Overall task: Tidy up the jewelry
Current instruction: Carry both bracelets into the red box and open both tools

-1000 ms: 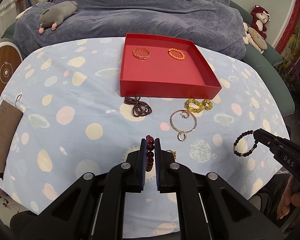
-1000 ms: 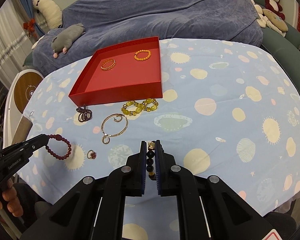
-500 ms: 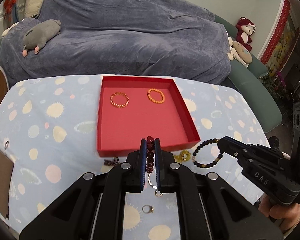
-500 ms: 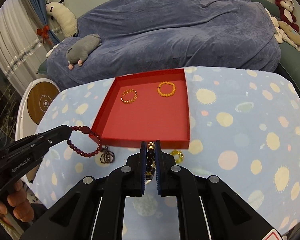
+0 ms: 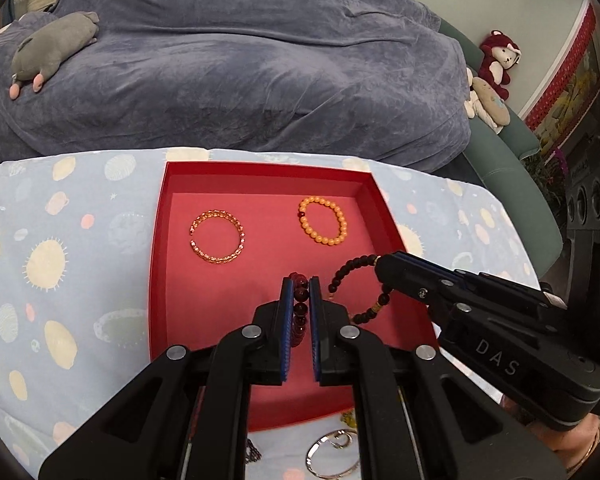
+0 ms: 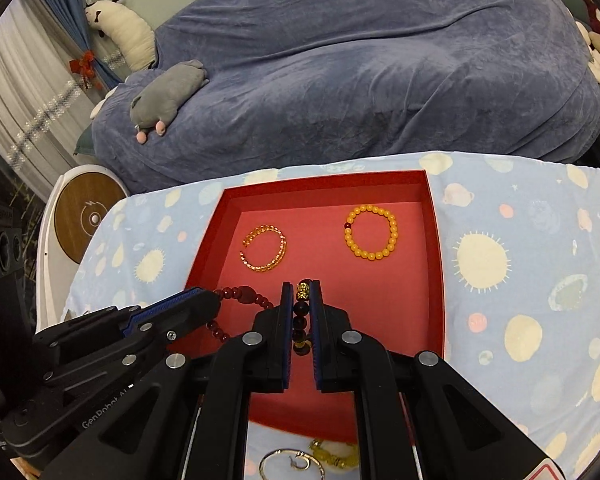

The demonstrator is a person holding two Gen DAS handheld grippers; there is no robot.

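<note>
Both grippers hang over the red tray (image 5: 158, 264): the left gripper (image 5: 300, 300) pinches a dark red bead bracelet (image 6: 244, 295), and the right gripper (image 6: 302, 304), just to its right, pinches a black bead bracelet (image 5: 356, 276) (gold accent bead at the tip). Released from here, the loops could tangle with each other, or land on the gold bangle (image 5: 217, 237) and orange bead bracelet (image 5: 323, 226) lying just ahead.

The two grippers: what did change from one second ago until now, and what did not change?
Both grippers moved forward from the near tablecloth to above the red tray. The left gripper stays shut on the dark red bracelet; the right gripper stays shut on the black bracelet. Nothing was released. The gold bangle and orange bracelet lie unmoved in the tray.
</note>
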